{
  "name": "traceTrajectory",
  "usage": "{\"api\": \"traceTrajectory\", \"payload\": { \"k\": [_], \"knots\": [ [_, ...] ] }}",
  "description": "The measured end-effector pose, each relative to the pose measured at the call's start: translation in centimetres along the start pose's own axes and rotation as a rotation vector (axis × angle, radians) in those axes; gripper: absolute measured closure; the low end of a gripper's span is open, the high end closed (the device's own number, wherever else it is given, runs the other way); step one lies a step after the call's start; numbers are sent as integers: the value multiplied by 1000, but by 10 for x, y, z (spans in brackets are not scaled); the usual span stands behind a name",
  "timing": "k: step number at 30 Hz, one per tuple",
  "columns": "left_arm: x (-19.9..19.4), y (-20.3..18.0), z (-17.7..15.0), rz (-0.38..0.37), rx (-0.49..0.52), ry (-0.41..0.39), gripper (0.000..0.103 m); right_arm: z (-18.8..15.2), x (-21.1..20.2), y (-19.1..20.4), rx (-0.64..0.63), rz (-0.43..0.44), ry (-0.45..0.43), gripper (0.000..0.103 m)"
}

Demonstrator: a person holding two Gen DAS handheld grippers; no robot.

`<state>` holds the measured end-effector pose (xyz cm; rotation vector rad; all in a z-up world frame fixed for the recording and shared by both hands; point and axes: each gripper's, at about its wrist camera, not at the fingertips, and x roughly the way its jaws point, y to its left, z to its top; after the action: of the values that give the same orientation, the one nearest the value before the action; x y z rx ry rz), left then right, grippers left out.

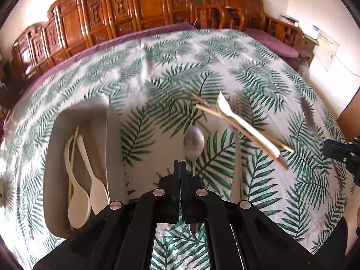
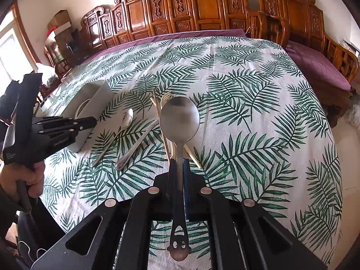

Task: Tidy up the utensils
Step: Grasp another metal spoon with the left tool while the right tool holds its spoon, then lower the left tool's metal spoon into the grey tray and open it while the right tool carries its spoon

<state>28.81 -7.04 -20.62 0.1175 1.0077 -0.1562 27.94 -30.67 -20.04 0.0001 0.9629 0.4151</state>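
My right gripper is shut on the handle of a large metal spoon, held above the leaf-print cloth. My left gripper is shut and empty, hovering over a small metal spoon lying on the cloth; it also shows in the right wrist view. A white organizer tray at the left holds two cream spoons and a chopstick. A cream fork and wooden chopsticks lie right of the small spoon. A long metal utensil lies beside the tray.
The table is covered by a leaf-print cloth. Carved wooden chairs line the far edge, with a purple cushion at the right. The right gripper's tip shows at the right edge of the left wrist view.
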Motion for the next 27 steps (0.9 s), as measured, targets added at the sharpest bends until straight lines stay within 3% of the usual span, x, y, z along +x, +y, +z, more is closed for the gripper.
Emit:
{"api": "traceTrajectory", "payload": {
  "k": [3,5,6,10,14,15,16,20,27],
  "knots": [
    [9,-3,-2,-17,-4,28,92,0,1,0,-2,1,1,96],
    [15,-9,-2,-17,16,28,76,-1,2,1,-5,2,4,96],
    [19,-11,-1,-19,22,35,76,-1,2,1,-4,2,5,96],
    [41,-20,-1,4,45,91,77,-1,3,0,0,4,8,96],
    [48,-24,0,23,53,107,86,-1,2,-2,7,4,5,96],
    [49,-25,1,14,48,111,89,-1,2,-3,8,4,6,96],
    [48,-25,0,3,49,114,99,-1,2,-3,8,3,6,96],
    [45,-31,-5,25,95,105,101,-2,4,-3,6,-1,11,96],
    [18,-16,-8,4,66,47,102,-1,3,12,-23,6,7,96]
  ]
}}
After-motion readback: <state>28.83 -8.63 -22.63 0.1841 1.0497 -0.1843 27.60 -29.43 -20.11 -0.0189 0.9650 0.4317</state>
